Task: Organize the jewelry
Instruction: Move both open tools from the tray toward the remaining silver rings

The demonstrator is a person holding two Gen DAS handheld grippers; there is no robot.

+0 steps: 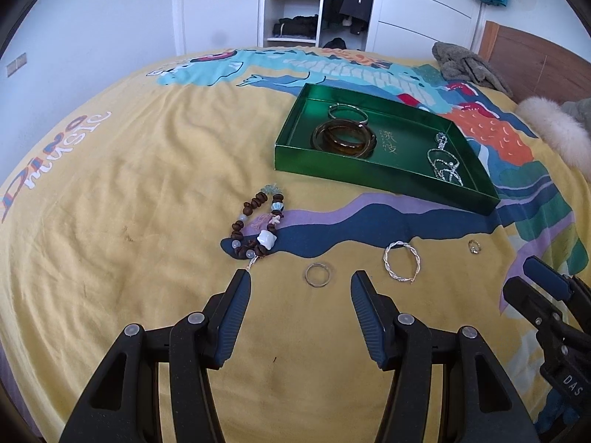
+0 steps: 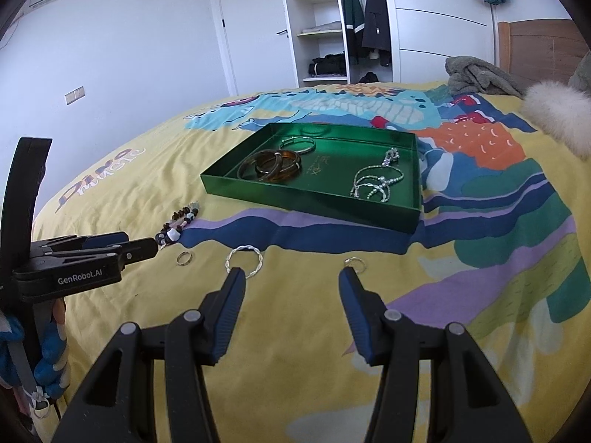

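Note:
A green tray [image 1: 332,173] [image 2: 295,199] lies on the bed and holds brown bangles [image 1: 341,138] [image 2: 271,166], a thin silver bangle [image 1: 347,112] [image 2: 297,144] and a crystal necklace [image 1: 445,162] [image 2: 376,181]. Loose on the bedspread are a brown bead bracelet [image 1: 256,227] [image 2: 179,223], a plain ring [image 1: 317,275] [image 2: 183,258], a twisted silver bangle [image 1: 402,261] [image 2: 244,260] and a small ring [image 1: 474,246] [image 2: 354,263]. My left gripper [image 1: 300,280] stands open just before the plain ring. My right gripper [image 2: 291,277] is open, its fingertips near the twisted bangle and the small ring.
The yellow printed bedspread [image 1: 129,203] covers the whole bed. A grey cloth [image 1: 469,62] and a white fluffy item [image 1: 554,129] lie at the far right by the wooden headboard [image 1: 535,55]. An open wardrobe [image 1: 314,0] stands behind.

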